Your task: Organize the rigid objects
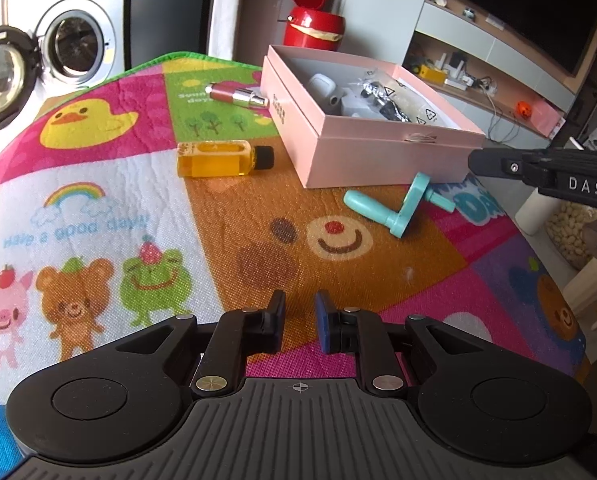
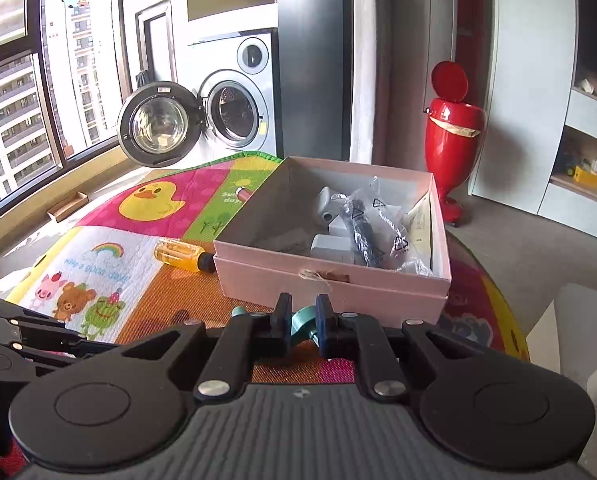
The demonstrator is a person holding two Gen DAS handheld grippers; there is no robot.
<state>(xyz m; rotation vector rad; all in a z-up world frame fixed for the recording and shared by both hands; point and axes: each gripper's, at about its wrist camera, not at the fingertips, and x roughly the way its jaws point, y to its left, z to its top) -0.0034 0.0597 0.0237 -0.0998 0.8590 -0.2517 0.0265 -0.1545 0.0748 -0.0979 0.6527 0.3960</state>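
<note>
Two hand-held grippers w/ jaws apart, empty: left (image 1: 300, 308), right (image 2: 303, 312) over teal crank handle (image 1: 402, 208).

— Where is the left gripper (image 1: 300, 312)?
— Low at the near edge of its own view, level, pointing forward; its two fingers stand a narrow way apart, nothing between them; one pad is black, the other blue (image 1: 322, 322).
— And the right gripper (image 2: 302, 314)?
— Also level and forward in its own view; fingers parted by a similar small gap; whether they press on anything cannot be told.
— Do the two see each other?
— Yes; the right gripper's black body reaches in from the right edge of the left view (image 1: 538, 174), and the left gripper's linkage shows at the lower left of the right view (image 2: 14, 340); they sit side by side, apart.
</note>
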